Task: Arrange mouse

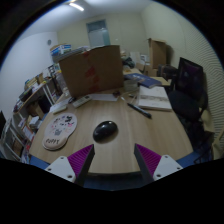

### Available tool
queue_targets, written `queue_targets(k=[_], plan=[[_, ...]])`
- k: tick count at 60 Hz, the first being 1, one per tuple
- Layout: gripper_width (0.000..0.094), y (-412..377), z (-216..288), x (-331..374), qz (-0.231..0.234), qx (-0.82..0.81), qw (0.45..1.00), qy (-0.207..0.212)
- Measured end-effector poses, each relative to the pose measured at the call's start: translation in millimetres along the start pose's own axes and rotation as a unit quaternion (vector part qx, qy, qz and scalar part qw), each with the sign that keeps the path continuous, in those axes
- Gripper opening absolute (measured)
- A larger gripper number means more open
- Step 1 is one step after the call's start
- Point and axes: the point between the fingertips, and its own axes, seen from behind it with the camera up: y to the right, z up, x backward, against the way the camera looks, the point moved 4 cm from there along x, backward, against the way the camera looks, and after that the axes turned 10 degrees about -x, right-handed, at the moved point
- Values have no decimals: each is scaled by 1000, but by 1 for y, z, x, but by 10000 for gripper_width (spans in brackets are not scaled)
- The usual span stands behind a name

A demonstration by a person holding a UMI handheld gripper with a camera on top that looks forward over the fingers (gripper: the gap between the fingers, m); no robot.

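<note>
Much of the room was hard to make out from where I stood. The far end of the wooden tabletop (120, 150) was crowded, and a large upright cardboard box (90, 68) hid whatever lay behind it. The shelves (30, 105) along one side were packed with small things I could not tell apart. A dark monitor (188, 75) stood at the other side, only partly seen, with a black chair (185, 105) near it. The holder's hand was out of sight, so I could say nothing of its grip.

The black mouse (105, 130) lay on the bare wood, just ahead of the claw (114, 160) and roughly in line with the gap between its fingers, a little toward the left one. It was clear of both fingers and touched neither. Beside it, further left, lay a pale mouse pad (60, 127) with a printed pattern; the mouse rested off that pad, on the wood. Beyond the mouse were a pen (138, 110) and some papers (155, 97).

The claw stood wide open and held nothing, its purple pads (80, 158) facing each other across the empty gap. It hung level above the near edge of the tabletop, pointing straight across toward the box.
</note>
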Motion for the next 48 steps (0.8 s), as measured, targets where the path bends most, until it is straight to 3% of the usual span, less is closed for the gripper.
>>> queue_targets(k=[11, 24, 39, 41, 46, 48], plan=[[818, -51, -19, -61, 32, 30, 999, -17], [827, -49, -19, -130, -13, 58, 998, -16], [819, -58, 19, -177, -26, 66, 997, 23], [799, -60, 23, -182, -27, 63, 997, 27], [579, -63, 26, -189, -28, 57, 997, 45], [543, -62, 27, -189, -33, 53, 997, 50]])
